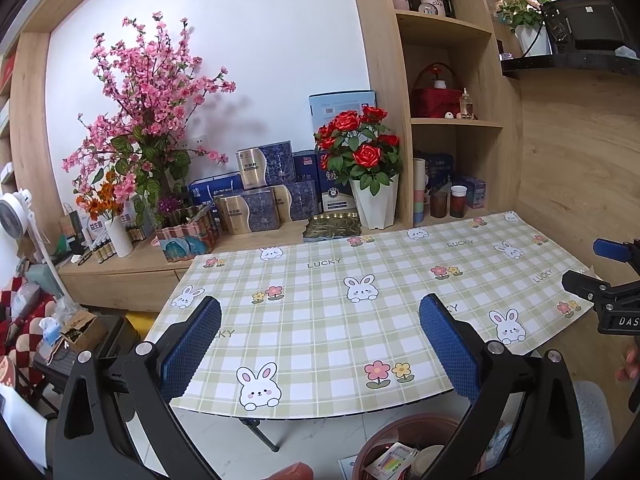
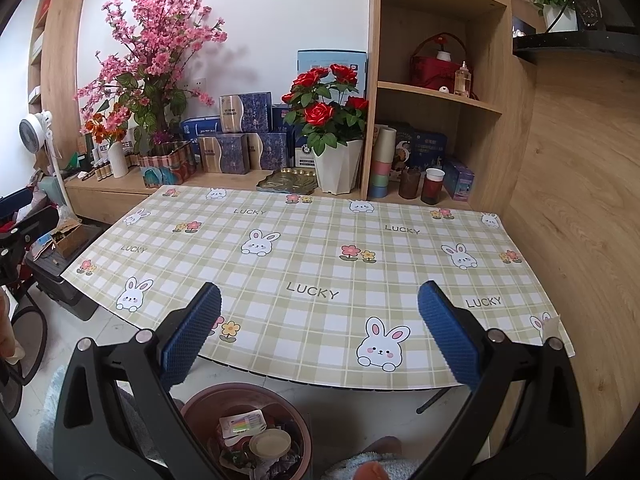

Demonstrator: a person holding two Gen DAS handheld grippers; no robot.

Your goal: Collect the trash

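L gripper (image 1: pixel 320 344) is sitting low-centre in its own view, blue pads (image 1: pixel 192 344) spread wide — nothing between them. R gripper (image 2: pixel 320 340) is doing the same, jaws wide apart, empty. R gripper is also showing at the right edge of the left view — its state is unclear there.

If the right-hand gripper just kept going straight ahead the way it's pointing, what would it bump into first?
Probably the checked tablecloth: the open right gripper points slightly down across the table, with nothing between its fingers. If it cleared the cloth, the white pot of red roses stands beyond. Depth is uncertain.
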